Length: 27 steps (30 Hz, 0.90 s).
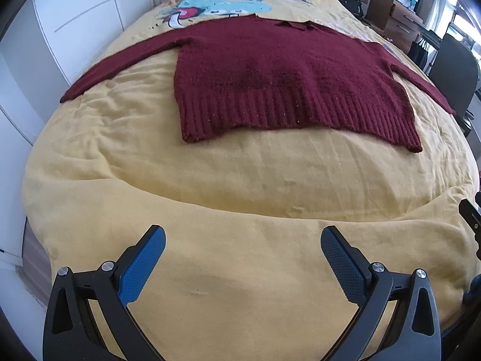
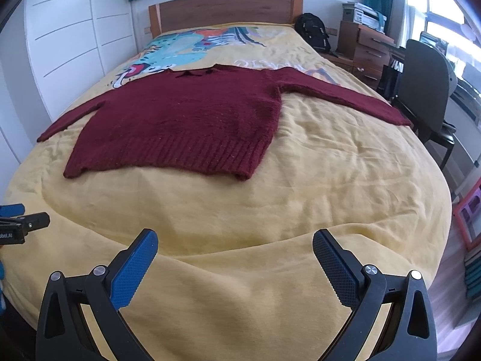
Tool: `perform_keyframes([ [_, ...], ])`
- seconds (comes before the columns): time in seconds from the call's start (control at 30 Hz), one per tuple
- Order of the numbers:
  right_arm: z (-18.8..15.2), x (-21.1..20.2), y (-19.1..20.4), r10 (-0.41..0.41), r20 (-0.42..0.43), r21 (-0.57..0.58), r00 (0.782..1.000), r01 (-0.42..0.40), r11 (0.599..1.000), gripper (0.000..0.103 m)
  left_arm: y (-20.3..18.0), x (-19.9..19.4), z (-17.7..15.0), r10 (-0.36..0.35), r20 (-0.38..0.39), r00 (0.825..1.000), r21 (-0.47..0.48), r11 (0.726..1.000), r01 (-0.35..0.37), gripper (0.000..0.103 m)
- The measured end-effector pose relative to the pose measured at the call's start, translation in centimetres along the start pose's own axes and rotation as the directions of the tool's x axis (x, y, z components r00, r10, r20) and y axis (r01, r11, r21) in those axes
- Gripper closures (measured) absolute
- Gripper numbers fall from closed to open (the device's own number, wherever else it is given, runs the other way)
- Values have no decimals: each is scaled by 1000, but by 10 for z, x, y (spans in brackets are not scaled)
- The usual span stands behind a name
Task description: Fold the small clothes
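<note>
A maroon knit sweater (image 1: pixel 270 81) lies flat on the yellow bedspread (image 1: pixel 240 186), hem toward the near end, both sleeves spread out left and right. The left gripper (image 1: pixel 243 237) hovers over the near end of the bed, its 2 fingers (image 1: pixel 144 264) wide apart and holding nothing. The right gripper (image 2: pixel 235 242) hangs likewise, fingers apart, well short of the sweater.

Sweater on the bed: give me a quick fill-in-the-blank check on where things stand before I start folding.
1. The maroon sweater lies flat with both sleeves spread ____.
2. It rests on a ____ bedspread.
3. The left gripper and right gripper both have their jaws ____.
4. The sweater's ribbed hem faces ____ the grippers.

Missing words: out; yellow; open; toward
</note>
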State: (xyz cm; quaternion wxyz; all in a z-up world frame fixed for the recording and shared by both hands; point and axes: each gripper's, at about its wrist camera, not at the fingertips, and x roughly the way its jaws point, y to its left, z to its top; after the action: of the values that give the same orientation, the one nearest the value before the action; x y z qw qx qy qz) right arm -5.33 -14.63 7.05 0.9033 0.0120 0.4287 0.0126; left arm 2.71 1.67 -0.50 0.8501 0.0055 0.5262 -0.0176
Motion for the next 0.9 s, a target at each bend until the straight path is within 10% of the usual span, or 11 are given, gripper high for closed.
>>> perform_keyframes([
  [0.9,53,4,-34,33,57,74,998,-37,997,0,17,-25,61,66,47,997,-125,990,-60,1],
])
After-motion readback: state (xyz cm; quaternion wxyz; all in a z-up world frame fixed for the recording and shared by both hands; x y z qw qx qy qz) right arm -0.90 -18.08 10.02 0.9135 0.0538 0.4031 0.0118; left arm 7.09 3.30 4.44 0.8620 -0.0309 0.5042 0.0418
